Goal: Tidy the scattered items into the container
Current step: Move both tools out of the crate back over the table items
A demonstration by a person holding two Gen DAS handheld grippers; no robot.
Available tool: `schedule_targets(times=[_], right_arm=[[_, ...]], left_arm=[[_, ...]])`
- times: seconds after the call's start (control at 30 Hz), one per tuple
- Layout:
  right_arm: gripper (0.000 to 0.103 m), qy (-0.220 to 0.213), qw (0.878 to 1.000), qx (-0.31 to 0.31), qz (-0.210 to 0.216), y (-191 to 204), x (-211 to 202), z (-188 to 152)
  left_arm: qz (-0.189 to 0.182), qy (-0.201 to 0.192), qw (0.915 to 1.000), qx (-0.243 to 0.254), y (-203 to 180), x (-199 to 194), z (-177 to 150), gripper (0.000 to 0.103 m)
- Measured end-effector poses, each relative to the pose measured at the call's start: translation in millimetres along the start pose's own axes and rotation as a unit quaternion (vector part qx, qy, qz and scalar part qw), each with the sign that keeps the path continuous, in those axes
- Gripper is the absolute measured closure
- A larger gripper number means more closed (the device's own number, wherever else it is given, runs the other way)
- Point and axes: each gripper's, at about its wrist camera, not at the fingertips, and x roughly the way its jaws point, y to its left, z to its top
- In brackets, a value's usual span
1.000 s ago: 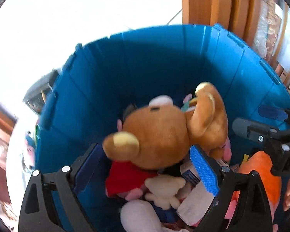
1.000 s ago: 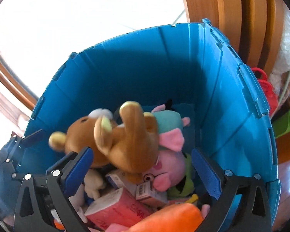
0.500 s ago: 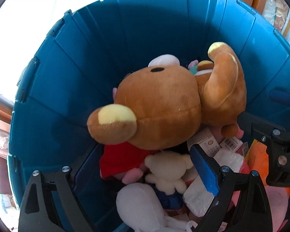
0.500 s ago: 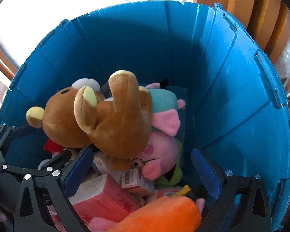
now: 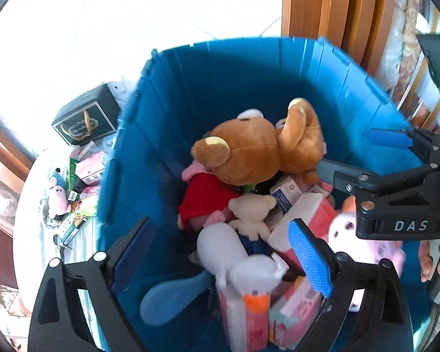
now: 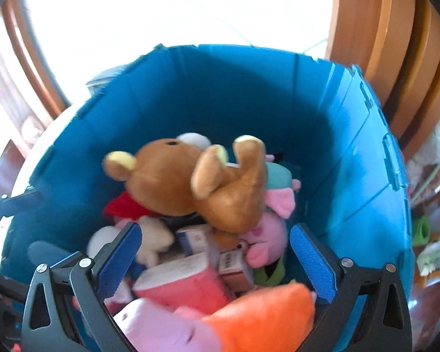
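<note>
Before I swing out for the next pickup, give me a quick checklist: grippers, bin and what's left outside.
1. Left gripper empty, jaws apart: ok.
2. Right gripper empty, jaws apart: ok.
3. Brown bear inside the blue bin, lying on top of the pile below the rim: ok.
4. Room left in the bin: ok, the far wall is bare above the toys.
5. All items tidied: not ok; a pink plush, small boxes and a black box lie outside, left of the bin.
6. Clear path from the left gripper over the wall to those items: cannot tell.
</note>
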Motion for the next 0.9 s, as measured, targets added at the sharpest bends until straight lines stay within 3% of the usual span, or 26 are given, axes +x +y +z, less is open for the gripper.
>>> schedule_targets(times=[0.2,0.47,0.9], right_arm=[[0.000,-0.041,0.999,-0.004,0.002,23.7,-53.3,-14.2],[0.000,-0.094,0.995,-0.015,-0.008,82.5,-110.3,-25.3],[0.000,-0.117,0.992,-0.049,0.002,249.7,-115.3,-48.8]], left_arm=[[-0.018,-0.062,0.9978,-0.016,29.2,-44.6,-12.5,0.009],[-0.036,-0.109,0.9931,-0.023,81.3,-98.0,-46.3,0.009],[-0.015,-0.135,0.9893,-0.053,225.8,-131.3,-130.4,0.009]])
